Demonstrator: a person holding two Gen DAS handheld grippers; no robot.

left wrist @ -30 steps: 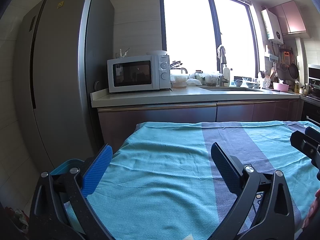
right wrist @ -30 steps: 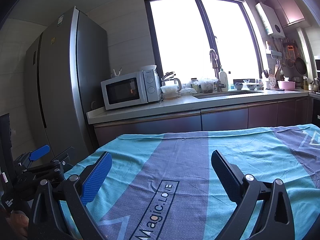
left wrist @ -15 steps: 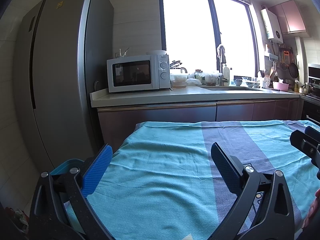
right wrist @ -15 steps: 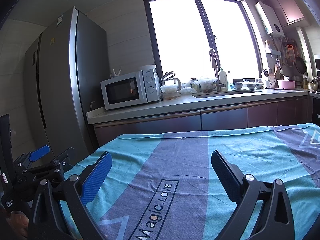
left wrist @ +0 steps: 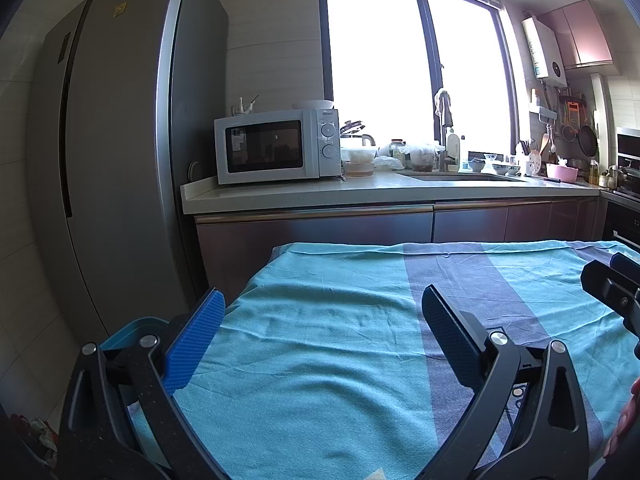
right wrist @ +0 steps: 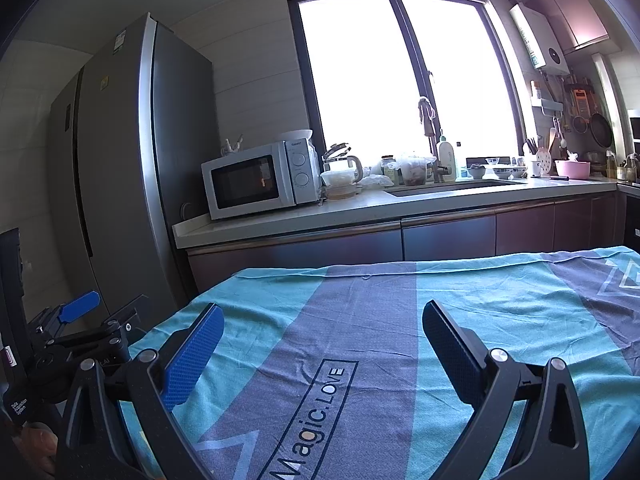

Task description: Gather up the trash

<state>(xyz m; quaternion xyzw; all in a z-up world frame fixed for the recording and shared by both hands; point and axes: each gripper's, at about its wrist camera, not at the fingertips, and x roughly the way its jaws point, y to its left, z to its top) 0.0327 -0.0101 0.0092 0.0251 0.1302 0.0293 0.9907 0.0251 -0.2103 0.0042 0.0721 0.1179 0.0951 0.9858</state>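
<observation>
My left gripper point(left wrist: 321, 300) hovers open over a teal and grey tablecloth point(left wrist: 320, 360), nothing between its blue-padded fingers point(left wrist: 192, 344). My right gripper point(right wrist: 321, 314) is also open and empty, above the cloth's grey stripe printed "Magic.LOVE" point(right wrist: 312, 412). Each gripper shows in the other's view: the right one point(left wrist: 612, 284) at the right edge, the left one point(right wrist: 80, 332) at the left edge. A teal bin rim point(left wrist: 128, 330) peeks out beside the table's left edge. A small pale scrap point(left wrist: 376, 475) lies at the cloth's near edge. Something crumpled point(left wrist: 40, 434) lies on the floor, lower left.
A tall grey fridge point(left wrist: 112, 160) stands left of the table. Behind the table runs a counter point(left wrist: 360, 192) with a white microwave point(left wrist: 276, 146), bowls, jars and a sink under a bright window. A person's fingers point(right wrist: 36, 440) show at the lower left.
</observation>
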